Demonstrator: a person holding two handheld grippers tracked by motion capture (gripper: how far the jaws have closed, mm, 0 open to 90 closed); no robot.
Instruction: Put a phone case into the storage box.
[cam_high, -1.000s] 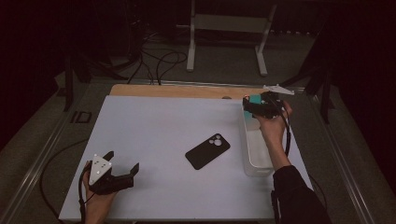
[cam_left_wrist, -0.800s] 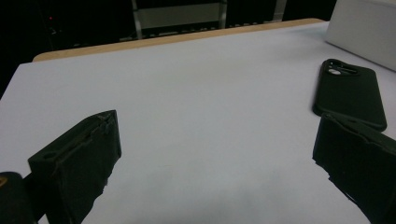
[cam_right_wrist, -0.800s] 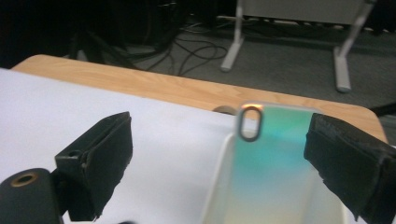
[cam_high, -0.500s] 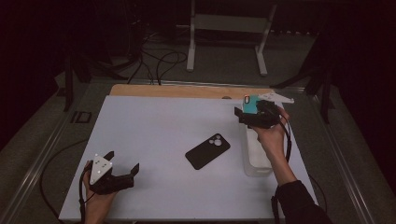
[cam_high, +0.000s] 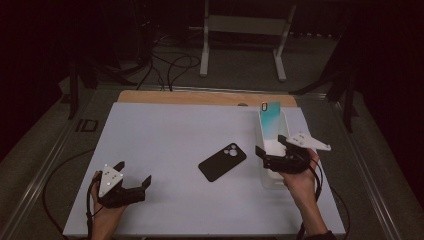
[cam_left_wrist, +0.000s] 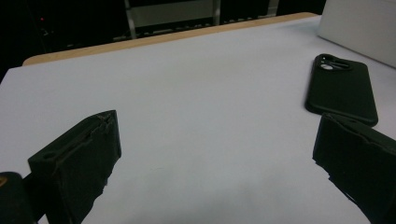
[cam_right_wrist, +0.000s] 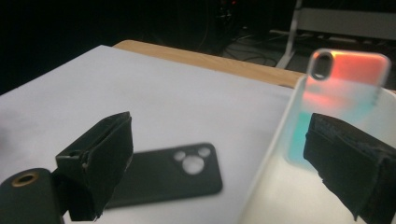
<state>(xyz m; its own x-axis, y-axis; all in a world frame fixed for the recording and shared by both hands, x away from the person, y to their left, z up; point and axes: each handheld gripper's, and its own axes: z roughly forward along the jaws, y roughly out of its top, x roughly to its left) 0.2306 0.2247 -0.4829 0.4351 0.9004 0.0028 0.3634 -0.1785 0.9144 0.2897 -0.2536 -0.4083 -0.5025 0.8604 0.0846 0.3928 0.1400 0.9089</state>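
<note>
High view: the right gripper (cam_high: 272, 152) is held with jaws wide apart and nothing between them, over the near end of a clear bin (cam_high: 265, 137) at the right edge of the worktop (cam_high: 165, 130), with a teal phone case (cam_high: 270, 120) propped upright at the bin's far end. A black phone case (cam_high: 222, 161) is seen lying flat just left of the bin, apart from it. The left gripper (cam_high: 134, 184) is rested near the front left edge, jaws spread and empty, with bare surface ahead.
</note>
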